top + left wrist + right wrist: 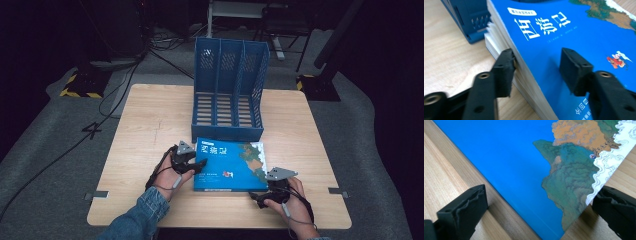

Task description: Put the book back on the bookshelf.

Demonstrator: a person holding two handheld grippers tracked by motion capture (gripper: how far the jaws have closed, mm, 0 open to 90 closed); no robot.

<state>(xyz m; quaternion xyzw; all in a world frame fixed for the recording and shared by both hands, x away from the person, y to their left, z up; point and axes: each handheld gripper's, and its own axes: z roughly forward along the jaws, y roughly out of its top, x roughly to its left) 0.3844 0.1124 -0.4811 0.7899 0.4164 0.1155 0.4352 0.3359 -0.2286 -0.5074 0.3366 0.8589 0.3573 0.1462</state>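
Lying flat on pale wood-grain counter (150, 115): thick glossy blue book (227, 167), just before slotted blue plastic file rack (227, 90). Left tool (536, 68) straddling book's page edge, one matte black pad under, one on cover, apparently pinching. Right tool (536, 207) wide, ribbed pads flanking book's corner, not gripping.
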